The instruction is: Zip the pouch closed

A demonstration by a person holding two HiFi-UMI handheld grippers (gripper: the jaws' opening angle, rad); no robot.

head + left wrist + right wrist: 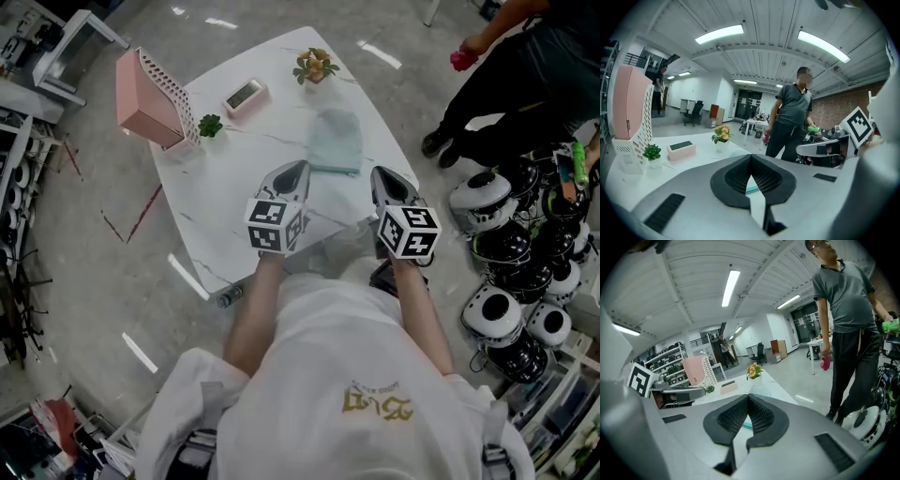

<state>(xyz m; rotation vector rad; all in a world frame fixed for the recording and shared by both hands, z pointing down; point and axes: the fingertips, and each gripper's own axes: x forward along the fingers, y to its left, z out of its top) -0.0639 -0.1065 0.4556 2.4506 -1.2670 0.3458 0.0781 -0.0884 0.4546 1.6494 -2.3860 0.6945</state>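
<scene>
A pale teal pouch [336,141] lies flat on the white marble table [230,211], toward its far side. Both grippers hang in the air over the table's near edge, short of the pouch. My left gripper [297,169] points at the pouch's near left corner, with its jaws shut and nothing between them. My right gripper [379,174] is level with it, just right of the pouch, also shut and empty. In the left gripper view, a sliver of the teal pouch [752,190] shows below the closed tips [751,157]. The right gripper view shows the same beneath its tips [748,397].
A pink file holder [148,97] stands at the table's far left, with a small green plant [209,125] and a pink box [246,96] beside it. A flower pot [315,66] sits at the far edge. A person [525,75] stands at the right, near black-and-white helmets [506,281].
</scene>
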